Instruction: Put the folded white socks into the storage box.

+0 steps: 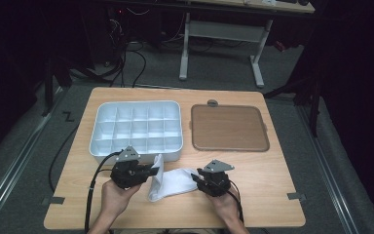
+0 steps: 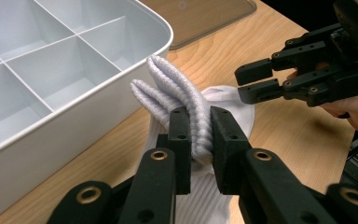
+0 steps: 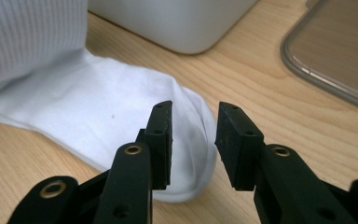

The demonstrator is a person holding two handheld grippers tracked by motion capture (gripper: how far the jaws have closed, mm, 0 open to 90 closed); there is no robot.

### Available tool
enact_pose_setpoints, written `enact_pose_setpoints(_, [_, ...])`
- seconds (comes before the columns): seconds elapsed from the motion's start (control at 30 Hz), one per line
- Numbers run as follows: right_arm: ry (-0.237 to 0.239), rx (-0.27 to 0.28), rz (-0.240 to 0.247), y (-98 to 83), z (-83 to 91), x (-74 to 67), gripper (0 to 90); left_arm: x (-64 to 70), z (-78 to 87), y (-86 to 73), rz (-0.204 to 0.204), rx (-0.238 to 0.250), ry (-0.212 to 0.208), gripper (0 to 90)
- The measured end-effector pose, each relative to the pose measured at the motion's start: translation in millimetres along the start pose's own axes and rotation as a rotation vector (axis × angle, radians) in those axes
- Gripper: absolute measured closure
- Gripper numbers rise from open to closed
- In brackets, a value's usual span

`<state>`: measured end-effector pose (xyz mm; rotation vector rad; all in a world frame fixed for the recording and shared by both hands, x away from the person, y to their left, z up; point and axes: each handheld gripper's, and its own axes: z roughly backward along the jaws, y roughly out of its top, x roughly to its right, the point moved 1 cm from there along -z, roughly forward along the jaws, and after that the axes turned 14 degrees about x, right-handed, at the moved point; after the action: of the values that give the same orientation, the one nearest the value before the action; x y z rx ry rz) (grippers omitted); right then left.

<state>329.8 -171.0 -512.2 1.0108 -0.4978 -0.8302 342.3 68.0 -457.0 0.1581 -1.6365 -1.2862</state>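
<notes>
Item: white sock [image 1: 171,182] — lying on the bench [image 1: 268,195] just in front of the white compartment tray [image 1: 136,127], its ribbed cuff lifted. Left gripper [image 2: 200,135]: fingers clamped on the bunched cuff. Right gripper [image 3: 193,140]: fingers parted, empty, at the toe end. Risk — the thick cuff could slide out of the narrow pinch; a right grip taken too shallow could miss the toe fabric.

No readable text, label, brand, number or sign appears on anything here.
</notes>
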Motion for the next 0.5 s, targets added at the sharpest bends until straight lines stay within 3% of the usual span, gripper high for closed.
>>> enact_pose_setpoints(0.33, [0.002, -0.044, -0.037, -14.4, -5.4, 8.4, 75.8, 6.3, -10.9, -13.8, -0.028, -0.029, -0.001, 79.4])
enact_pose_setpoints(0.5, [0.018, -0.048, -0.032, -17.6, -6.2, 5.4, 81.2, 10.3, -14.2, -20.4, -0.049, -0.037, 0.000, 79.4])
